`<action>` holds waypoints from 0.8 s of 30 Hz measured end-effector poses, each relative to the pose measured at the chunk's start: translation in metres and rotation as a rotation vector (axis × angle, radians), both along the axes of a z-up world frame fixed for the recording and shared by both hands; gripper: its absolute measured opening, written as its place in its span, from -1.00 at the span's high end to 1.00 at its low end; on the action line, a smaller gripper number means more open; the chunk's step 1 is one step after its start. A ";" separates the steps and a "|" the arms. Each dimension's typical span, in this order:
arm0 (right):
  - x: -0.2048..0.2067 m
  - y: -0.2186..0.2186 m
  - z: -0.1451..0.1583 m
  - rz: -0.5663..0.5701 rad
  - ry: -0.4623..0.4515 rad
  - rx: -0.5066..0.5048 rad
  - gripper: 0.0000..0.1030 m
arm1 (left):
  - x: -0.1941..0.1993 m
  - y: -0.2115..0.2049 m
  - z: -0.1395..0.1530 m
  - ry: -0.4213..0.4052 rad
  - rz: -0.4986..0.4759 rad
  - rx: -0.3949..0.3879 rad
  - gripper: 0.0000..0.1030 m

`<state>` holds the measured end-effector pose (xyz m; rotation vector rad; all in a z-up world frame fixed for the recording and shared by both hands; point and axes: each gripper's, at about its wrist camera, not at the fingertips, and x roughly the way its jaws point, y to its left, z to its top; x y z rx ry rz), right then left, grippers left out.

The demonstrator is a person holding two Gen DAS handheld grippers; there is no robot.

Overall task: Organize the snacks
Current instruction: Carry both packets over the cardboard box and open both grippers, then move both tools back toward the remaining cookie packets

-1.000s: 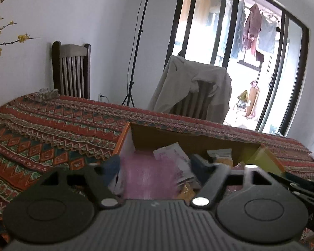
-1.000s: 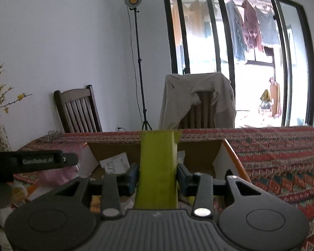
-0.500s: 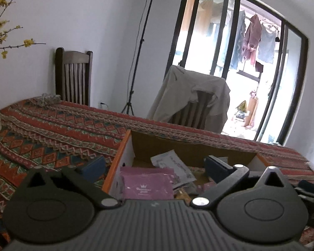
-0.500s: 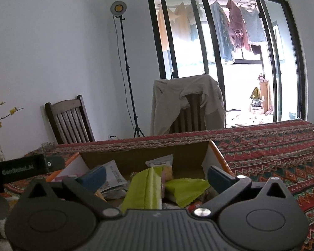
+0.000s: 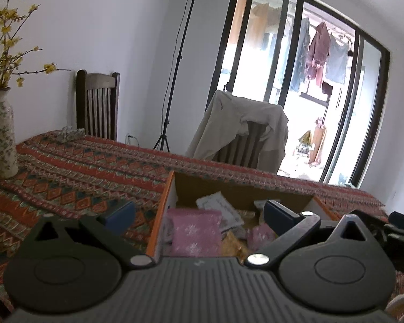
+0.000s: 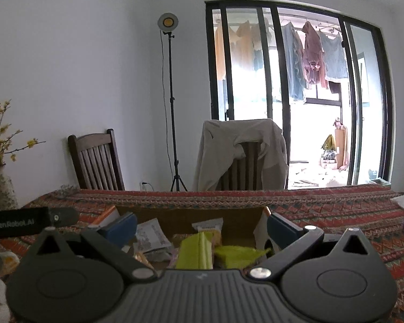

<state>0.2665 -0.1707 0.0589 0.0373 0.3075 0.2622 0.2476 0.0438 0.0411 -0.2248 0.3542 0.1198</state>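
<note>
Released since a second ago: pink packet [image 5: 195, 231] and green packet [image 6: 194, 250] now lie in cardboard box [image 5: 172, 188] | left gripper [image 5: 199, 214] fingers apart, empty | right gripper [image 6: 200, 227] fingers apart, empty

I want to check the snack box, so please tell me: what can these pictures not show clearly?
- Box near side and floor: both views, hidden by gripper bodies.
- Pink packet print: left view, blurred.
- Green packets lower ends: right view, covered by the right gripper.
- White packet text: too small.
</note>
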 end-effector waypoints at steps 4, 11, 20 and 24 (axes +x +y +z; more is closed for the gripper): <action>-0.016 -0.005 -0.009 -0.007 0.037 0.004 -1.00 | -0.017 0.003 -0.006 0.020 -0.009 0.004 -1.00; -0.045 -0.016 -0.035 -0.017 0.121 -0.007 -1.00 | -0.046 0.000 -0.021 0.065 -0.036 0.013 -1.00; -0.080 -0.029 -0.061 -0.020 0.194 -0.021 -1.00 | -0.066 -0.010 -0.049 0.167 -0.075 0.017 -1.00; -0.093 -0.033 -0.065 -0.021 0.205 -0.026 -1.00 | -0.073 -0.019 -0.058 0.211 -0.099 0.023 -1.00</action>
